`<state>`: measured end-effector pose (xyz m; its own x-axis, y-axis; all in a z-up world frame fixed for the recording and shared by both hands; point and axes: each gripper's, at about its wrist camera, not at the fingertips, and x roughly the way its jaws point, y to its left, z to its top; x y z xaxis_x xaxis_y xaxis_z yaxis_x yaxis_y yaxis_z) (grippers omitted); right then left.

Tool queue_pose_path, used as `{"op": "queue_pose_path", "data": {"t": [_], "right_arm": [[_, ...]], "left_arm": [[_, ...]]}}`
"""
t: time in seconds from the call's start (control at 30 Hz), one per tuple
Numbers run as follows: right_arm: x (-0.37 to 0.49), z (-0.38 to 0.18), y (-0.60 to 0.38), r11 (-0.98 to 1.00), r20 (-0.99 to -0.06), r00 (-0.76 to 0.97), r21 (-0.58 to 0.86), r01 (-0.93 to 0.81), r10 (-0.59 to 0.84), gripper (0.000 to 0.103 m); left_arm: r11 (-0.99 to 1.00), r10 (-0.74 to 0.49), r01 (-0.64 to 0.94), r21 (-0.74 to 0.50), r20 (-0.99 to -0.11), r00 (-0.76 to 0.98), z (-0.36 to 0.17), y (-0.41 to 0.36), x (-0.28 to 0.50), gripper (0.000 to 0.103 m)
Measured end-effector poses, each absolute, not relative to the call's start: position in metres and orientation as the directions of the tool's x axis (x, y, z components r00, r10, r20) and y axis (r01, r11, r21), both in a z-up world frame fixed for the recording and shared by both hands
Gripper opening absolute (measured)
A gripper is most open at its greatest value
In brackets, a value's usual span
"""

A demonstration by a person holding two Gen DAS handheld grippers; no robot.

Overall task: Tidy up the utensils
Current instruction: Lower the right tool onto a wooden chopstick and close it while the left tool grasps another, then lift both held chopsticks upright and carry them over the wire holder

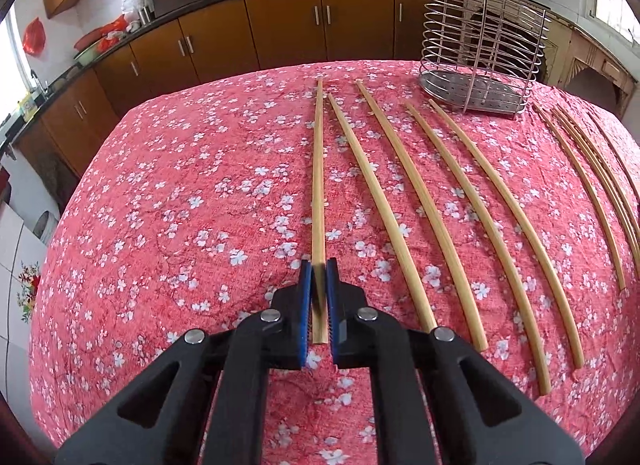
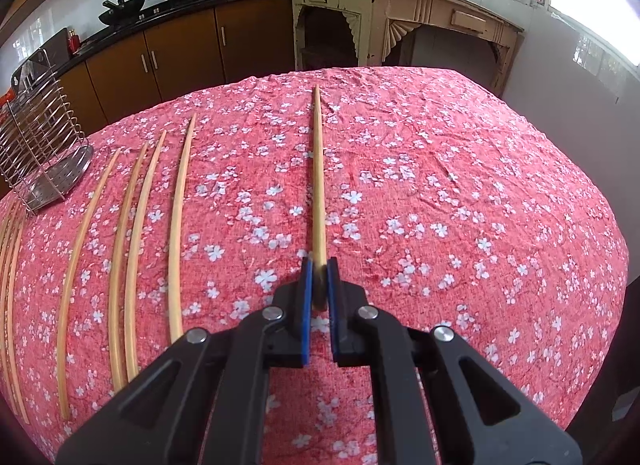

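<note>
Several bamboo chopsticks lie in a row on a red flowered tablecloth. My left gripper is shut on the near end of the leftmost chopstick, which points away along the cloth. My right gripper is shut on the near end of the rightmost chopstick. A wire utensil holder stands at the far right in the left wrist view and at the far left in the right wrist view. It looks empty.
More chopsticks lie right of my left gripper, and others lie left of my right gripper. Brown cabinets and a dark counter run behind the table. A cream wooden stand is beyond the far edge.
</note>
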<state>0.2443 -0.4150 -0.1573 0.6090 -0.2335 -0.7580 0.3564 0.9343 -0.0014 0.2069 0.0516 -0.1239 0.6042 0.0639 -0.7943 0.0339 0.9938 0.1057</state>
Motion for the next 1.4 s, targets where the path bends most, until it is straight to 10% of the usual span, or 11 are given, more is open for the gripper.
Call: {"op": "queue_pose_path", "data": {"t": [1.4], "right_arm": [[0.214,-0.128,-0.405,0.943,-0.652,0.71,-0.024,0.331,-0.266,0.008]], "left_arm": [[0.989,0.071,0.05,0.137,-0.751,0.657,-0.11,0.057,0.183,0.007]]}}
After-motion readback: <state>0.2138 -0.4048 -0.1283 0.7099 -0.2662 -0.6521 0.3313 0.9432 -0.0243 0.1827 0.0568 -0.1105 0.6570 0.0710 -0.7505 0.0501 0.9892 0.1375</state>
